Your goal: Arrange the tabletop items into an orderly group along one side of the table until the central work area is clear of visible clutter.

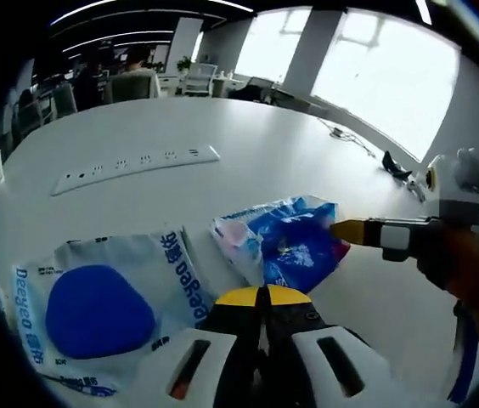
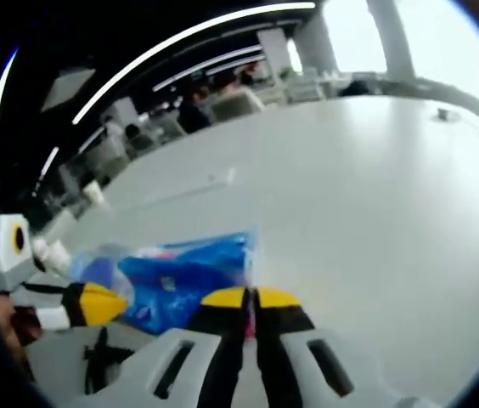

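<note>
Lying on a white table (image 1: 307, 153) are two plastic packets: one white with a blue oval, printed "Deeyeo" (image 1: 104, 310), and one blue, its writing unreadable (image 1: 286, 242). One white power strip (image 1: 133, 167) lies beyond. The left gripper (image 1: 265, 295) has its jaws together, empty. The right gripper (image 2: 252, 297), jaws likewise together, sits at the blue packet's edge.

Daylight strong from far windows (image 1: 375, 68), blown out white. Ceiling strip lights (image 2: 180, 38) streaked, curved by fisheye. White table (image 1: 248, 127) evenly lit, shadows soft. Right gripper view motion-blurred; left gripper view sharper, edges warped.
</note>
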A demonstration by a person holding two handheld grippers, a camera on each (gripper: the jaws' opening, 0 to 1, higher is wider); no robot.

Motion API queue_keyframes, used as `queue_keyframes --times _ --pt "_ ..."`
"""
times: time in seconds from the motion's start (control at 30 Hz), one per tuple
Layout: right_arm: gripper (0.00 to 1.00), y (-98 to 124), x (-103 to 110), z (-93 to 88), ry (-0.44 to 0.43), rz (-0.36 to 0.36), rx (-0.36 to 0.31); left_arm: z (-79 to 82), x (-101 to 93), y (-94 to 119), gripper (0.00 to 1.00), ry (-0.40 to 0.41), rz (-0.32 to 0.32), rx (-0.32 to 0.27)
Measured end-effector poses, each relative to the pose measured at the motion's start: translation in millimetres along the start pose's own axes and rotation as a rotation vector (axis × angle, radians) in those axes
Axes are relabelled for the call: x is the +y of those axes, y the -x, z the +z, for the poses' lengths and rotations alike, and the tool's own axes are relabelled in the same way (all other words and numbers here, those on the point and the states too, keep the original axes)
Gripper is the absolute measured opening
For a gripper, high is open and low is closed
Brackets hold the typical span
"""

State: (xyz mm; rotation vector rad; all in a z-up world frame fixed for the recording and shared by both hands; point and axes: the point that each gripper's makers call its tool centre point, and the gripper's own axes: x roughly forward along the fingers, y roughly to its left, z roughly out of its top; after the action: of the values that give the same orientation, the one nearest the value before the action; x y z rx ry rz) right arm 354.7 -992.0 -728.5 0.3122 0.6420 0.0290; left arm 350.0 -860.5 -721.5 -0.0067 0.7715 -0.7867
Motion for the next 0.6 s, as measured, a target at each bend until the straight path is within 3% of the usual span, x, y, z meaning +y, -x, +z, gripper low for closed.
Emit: queue_keyframes --times 0.07,0.23,0.43,0.5,0.6 --pt "0.0 -0.1 -0.2 -0.1 0.009 -0.004 0.002 2.7 -0.2 -2.5 0.01 -0.043 0.008 -0.01" --pt "0.03 -4.9 -1.3 -5.6 0.018 -0.011 0.035 0.8 -2.0 0.4 0.03 -0.05 0.002 -0.001" --pt "0.08 -2.9 -0.6 -10.0 0.015 -0.015 0.057 6.8 -1.1 11.4 0.16 -0.081 0.02 -0.015" --pt "0.12 -1.6 -2.1 -8.6 0.009 -0.016 0.054 11.0 -4.6 17.0 0.19 -0.049 -0.007 -0.036" --pt "0.19 2.7 -4.3 -4.1 0.009 -0.021 0.04 19.1 -9.7 22.8 0.22 -0.063 -0.036 -0.069"
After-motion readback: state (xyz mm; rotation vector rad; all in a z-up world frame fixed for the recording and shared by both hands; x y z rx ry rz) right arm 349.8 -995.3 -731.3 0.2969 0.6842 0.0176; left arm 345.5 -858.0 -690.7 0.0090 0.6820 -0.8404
